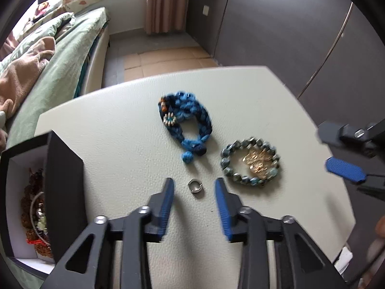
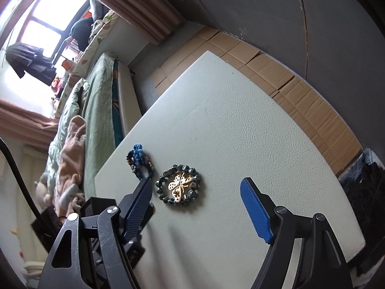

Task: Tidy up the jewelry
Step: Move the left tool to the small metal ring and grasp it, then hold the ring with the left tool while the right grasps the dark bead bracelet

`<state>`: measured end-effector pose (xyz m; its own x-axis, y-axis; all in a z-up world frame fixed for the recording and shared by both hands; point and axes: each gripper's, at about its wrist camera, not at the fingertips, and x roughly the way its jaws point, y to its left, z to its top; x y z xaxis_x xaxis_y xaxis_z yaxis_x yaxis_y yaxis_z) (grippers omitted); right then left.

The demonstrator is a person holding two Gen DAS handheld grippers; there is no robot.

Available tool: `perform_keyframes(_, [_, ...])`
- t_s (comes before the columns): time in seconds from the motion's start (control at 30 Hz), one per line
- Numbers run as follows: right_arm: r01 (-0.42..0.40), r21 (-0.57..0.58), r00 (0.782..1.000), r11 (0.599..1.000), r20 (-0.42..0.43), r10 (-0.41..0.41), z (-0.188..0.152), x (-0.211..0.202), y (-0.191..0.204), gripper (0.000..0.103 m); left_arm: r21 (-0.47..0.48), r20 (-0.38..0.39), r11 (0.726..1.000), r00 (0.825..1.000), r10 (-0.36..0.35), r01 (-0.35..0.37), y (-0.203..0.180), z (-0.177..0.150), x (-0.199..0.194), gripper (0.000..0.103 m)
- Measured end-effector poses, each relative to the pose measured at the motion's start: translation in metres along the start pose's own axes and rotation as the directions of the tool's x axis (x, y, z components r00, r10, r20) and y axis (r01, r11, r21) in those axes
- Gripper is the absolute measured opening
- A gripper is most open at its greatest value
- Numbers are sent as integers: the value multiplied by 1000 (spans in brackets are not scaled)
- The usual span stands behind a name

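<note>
**Bedroom table, jewelry laid out, ring between the left pads**

Bedroom setting: a bed [image 1: 72, 55] with green bedding runs along the left, pinkish curtains [image 1: 161, 2] hang at the far wall, and flattened cardboard [image 2: 300, 91] covers the floor beyond the table; nearest is the off-white pebbled tabletop [image 1: 120, 144], which carries all the jewelry; at its left edge stands an open black jewelry box [image 1: 60, 175], white inside, with brown beads and other pieces in it; near the table's middle lies a braided blue bracelet [image 1: 192, 118] with a small flower charm; just beside it, to the right, a bracelet of dark blue-green beads [image 1: 250, 161] rings a gold butterfly ornament [image 2: 180, 186] that lies within its circle; smallest, a silver ring [image 1: 196, 187] lies flat on the table in front of both bracelets; the left gripper [image 1: 194, 187] is narrowed around that ring, pads either side but not touching it; the right gripper [image 2: 196, 191] stands wide and empty, over the table near the beaded bracelet.
</note>
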<state>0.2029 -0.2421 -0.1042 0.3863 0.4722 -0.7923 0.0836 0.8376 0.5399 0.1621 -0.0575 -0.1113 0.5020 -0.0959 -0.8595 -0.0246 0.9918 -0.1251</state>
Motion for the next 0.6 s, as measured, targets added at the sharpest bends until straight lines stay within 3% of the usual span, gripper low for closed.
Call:
perform_keyframes(0.13, [-4,6,1000,1000,-2,4,0,-1,0,77,27,23,999,1000,19,-20,-6,-1,0,24])
perform_keyframes(0.17, [-4,6,1000,1000,-3,4,0,-1,1,77,36,25,999,999,25,-26,-8,-2,1,12])
perform_keyframes(0.33, [-3,1,1000,1000,-7,3,-2,0,2,77,-9,23,1000,1000,-2,2,-1,-2,-3,13])
perform_keyframes(0.5, [17,-15,1000,1000,-12,-17,-3,4,3,76,-44,80,999,997,-18,22,11,4,-25,13])
perform_keyframes(0.53, [23,-19,1000,1000,-11,-24,-4,5,3,73,-52,87,998,996,-21,26,13,4,-29,13])
perform_keyframes(0.6, [30,-33,999,999,-11,-30,-4,7,5,56,-67,99,997,995,-27,33,18,5,-34,13])
